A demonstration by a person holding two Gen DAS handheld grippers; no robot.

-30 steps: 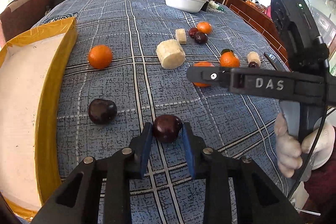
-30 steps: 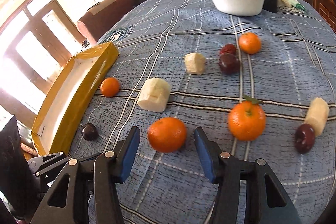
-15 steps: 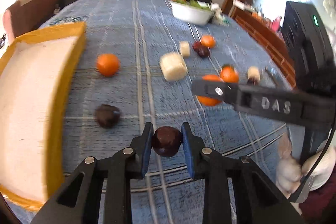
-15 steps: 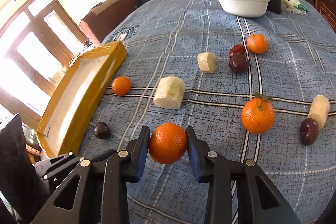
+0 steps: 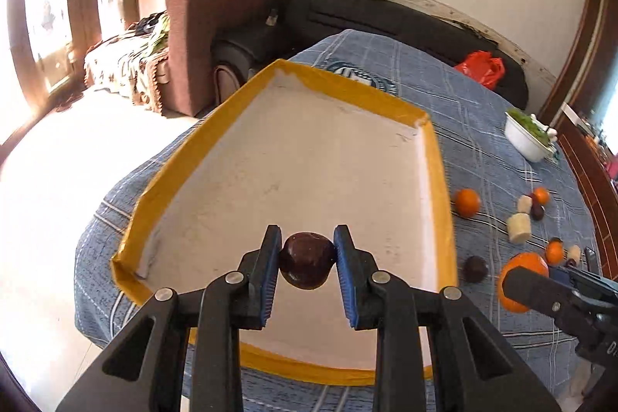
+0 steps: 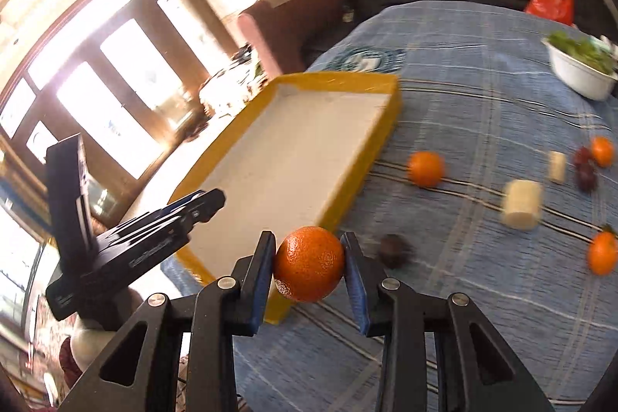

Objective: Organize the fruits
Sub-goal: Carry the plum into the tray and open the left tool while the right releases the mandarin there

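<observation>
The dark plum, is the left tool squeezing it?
Touching. The left wrist view shows both blue pads of the left tool pressed against the dark plum's sides, holding it above the yellow tray.

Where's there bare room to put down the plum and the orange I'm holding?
The yellow-rimmed white tray is bare all the way across inside. The blue checked cloth between tray and white bowl of greens is also free. Fruit crowds the cloth right of the tray, around the pale cut chunk.

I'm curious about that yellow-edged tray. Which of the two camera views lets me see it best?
The left wrist view: the tray fills the middle of the picture, sharp, with its whole bare white floor and nearly all of its yellow rim showing, below the plum in the left claw. The right wrist view shows the tray from the side, blurred and partly covered.
</observation>
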